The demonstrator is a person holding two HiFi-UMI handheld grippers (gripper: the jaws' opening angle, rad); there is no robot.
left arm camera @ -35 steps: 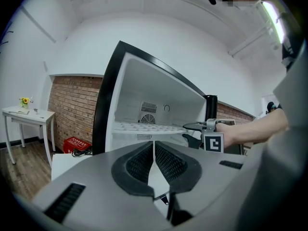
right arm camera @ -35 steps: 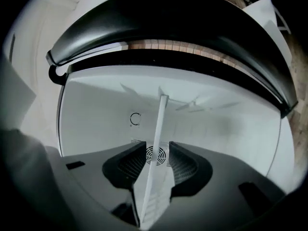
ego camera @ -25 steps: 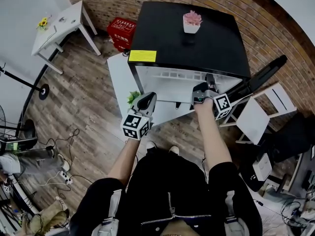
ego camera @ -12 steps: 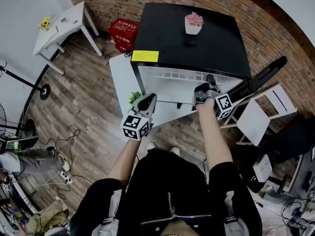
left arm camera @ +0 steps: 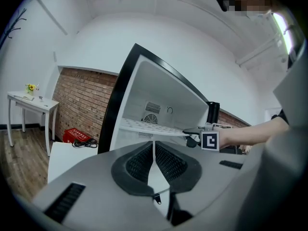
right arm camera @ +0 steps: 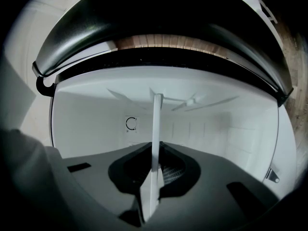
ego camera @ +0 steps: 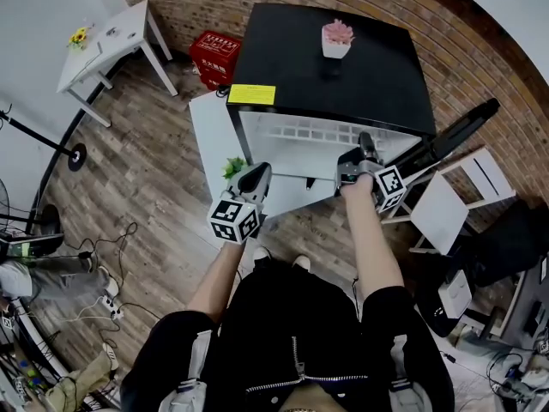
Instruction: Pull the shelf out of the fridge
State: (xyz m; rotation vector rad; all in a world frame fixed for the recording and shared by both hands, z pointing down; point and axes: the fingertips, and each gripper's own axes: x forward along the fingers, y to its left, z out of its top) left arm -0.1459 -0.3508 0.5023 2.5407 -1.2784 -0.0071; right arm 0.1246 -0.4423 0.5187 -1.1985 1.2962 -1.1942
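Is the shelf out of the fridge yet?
Not yet. Done: the fridge is open. In hand: the right gripper has just been closing its jaws and now pinches the front edge of the white shelf. The left gripper waits outside, shut and empty. Left to do: sliding the shelf out, because it sits inside the fridge.

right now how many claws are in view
2. Left claw: shut and empty, in front of the fridge's left side. Right claw: at the shelf's right front edge, jaws just closed on it. None seems hidden.
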